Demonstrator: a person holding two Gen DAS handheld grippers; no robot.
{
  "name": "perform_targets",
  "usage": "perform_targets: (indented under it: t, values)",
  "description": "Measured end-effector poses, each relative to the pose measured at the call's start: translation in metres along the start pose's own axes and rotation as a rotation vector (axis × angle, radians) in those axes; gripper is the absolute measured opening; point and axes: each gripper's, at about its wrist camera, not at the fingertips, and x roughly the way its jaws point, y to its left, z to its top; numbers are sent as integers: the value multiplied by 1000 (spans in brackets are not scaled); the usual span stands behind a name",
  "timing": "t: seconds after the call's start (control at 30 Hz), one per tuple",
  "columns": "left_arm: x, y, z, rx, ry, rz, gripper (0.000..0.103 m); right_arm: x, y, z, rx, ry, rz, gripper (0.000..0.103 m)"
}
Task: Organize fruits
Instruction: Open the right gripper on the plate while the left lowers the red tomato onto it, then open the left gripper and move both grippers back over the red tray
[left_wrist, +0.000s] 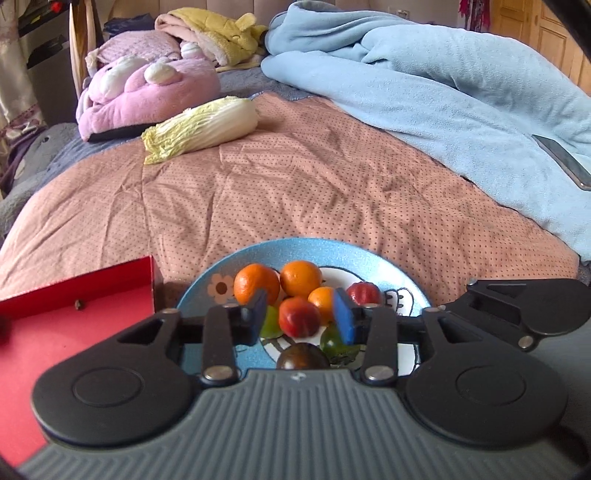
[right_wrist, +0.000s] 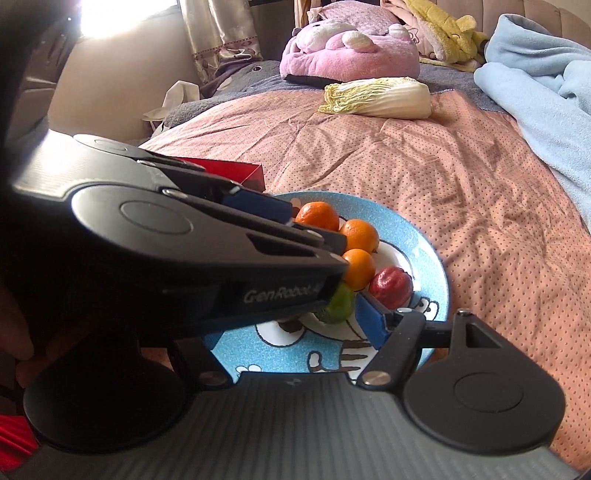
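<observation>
A blue cartoon plate (left_wrist: 306, 251) lies on the bed and holds three oranges (left_wrist: 300, 277), two red fruits (left_wrist: 298, 316), green fruits (left_wrist: 330, 341) and a dark brown fruit (left_wrist: 302, 356). My left gripper (left_wrist: 301, 319) is open, its blue pads on either side of the nearer red fruit, not touching it. In the right wrist view the plate (right_wrist: 417, 236) shows with oranges (right_wrist: 359, 234), a red fruit (right_wrist: 390, 283) and a green fruit (right_wrist: 338, 304). My right gripper's right fingertip (right_wrist: 371, 321) is over the plate; the left gripper (right_wrist: 255, 208) hides its other finger.
A red open box (left_wrist: 74, 306) sits just left of the plate. A napa cabbage (left_wrist: 201, 127) lies further back on the brown dotted bedspread (left_wrist: 295, 177). Pink plush pillow (left_wrist: 147, 92), light blue blanket (left_wrist: 443, 92) and a phone (left_wrist: 563, 160) at right.
</observation>
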Motion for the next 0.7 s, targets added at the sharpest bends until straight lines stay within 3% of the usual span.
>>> perform_targets:
  t: [0.4, 0.7]
  values:
    - [-19, 5, 5, -8, -44, -3, 51, -6, 4, 6, -8, -14, -7, 85]
    - [-41, 37, 4, -85, -81, 65, 51, -12, 19, 20, -39, -38, -8, 86]
